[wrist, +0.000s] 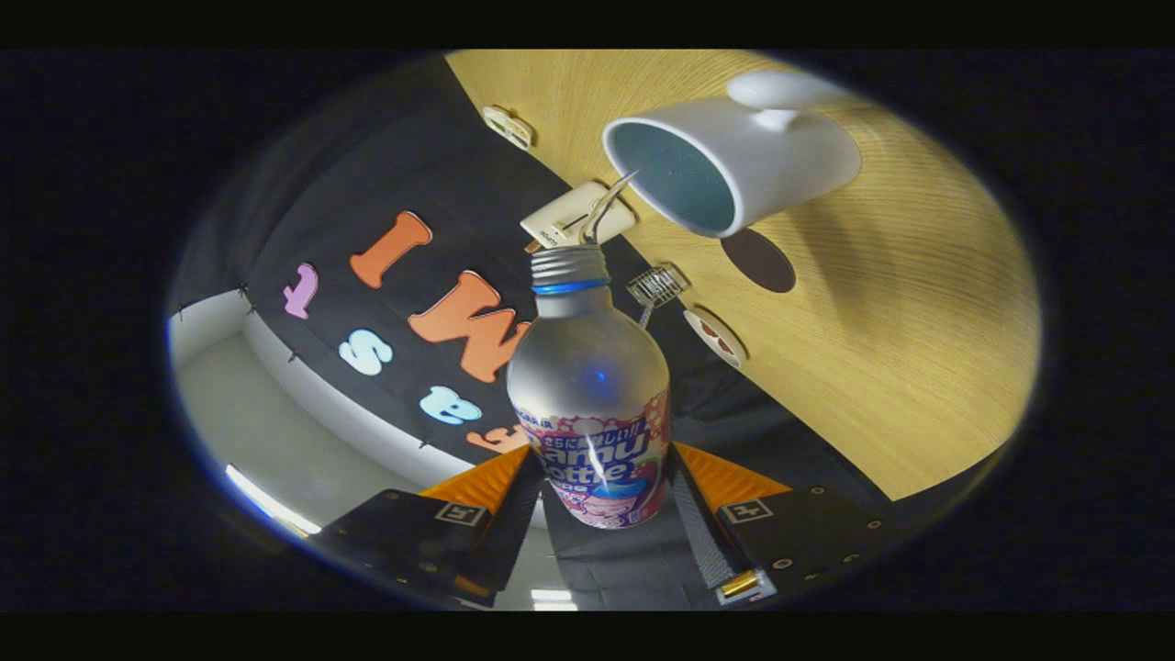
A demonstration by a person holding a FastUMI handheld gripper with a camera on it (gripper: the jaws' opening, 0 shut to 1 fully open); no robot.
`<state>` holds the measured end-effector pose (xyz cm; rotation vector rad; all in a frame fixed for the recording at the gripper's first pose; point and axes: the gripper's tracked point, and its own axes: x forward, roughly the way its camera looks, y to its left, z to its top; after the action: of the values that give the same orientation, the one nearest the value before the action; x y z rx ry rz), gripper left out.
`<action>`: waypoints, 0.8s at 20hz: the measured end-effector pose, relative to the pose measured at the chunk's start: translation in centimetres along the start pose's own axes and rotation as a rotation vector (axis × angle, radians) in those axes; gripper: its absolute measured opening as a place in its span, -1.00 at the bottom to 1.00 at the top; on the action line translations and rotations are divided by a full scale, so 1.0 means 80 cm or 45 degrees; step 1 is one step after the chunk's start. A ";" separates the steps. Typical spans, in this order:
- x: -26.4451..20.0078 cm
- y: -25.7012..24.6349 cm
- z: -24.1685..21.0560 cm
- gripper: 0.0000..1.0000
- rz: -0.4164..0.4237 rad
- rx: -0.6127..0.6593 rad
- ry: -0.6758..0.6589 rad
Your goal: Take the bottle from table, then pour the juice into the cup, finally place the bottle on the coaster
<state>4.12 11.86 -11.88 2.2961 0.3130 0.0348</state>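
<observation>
A frosted silver bottle with a blue neck ring and a pink label sits between my fingers; my gripper is shut on its lower body. The whole view is rolled over, so the bottle is tipped. A thin clear stream leaves its open mouth toward the white mug, whose bluish inside faces me just beyond the bottle's neck. The mug stands on the wooden table, handle on its far side. A dark round coaster lies on the table right beside the mug.
Along the table's edge by the black cloth wall lie a cream tag-like piece, a small wire basket, a round patterned disc and another pale piece. A white wall and floor show beyond the cloth.
</observation>
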 end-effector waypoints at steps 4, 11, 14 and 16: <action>-0.003 0.006 -0.007 0.54 0.023 0.023 0.023; -0.006 0.016 -0.018 0.54 0.045 0.051 0.054; -0.007 0.015 -0.016 0.54 0.044 0.059 0.051; -0.005 0.006 -0.013 0.54 0.026 0.062 0.047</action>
<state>3.67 12.21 -10.79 2.3490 0.3129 0.0805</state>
